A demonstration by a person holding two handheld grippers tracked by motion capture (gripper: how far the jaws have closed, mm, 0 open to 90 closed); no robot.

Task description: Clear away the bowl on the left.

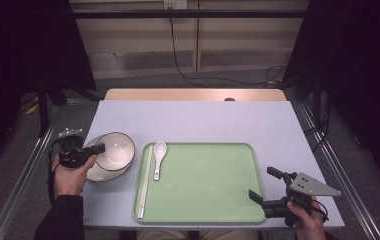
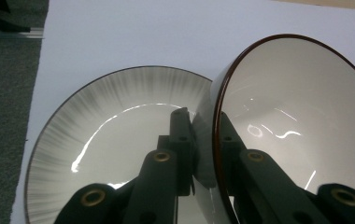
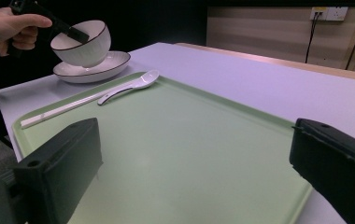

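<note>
A white bowl (image 1: 115, 149) with a dark rim hangs just above a shallow plate (image 1: 94, 172) at the table's left. My left gripper (image 1: 99, 148) is shut on the bowl's rim, one jaw inside and one outside, as the left gripper view shows on the bowl (image 2: 301, 116) above the plate (image 2: 105, 121). In the right gripper view the bowl (image 3: 83, 44) is lifted clear of the plate (image 3: 96, 69). My right gripper (image 1: 262, 185) stands open and empty over the near right corner of the green tray (image 1: 208, 185).
A white spoon (image 1: 158, 157) and a pair of white chopsticks (image 1: 145, 182) lie along the tray's left side. The table (image 1: 203, 120) ends in metal rails at left and right. A cable hangs behind the far edge.
</note>
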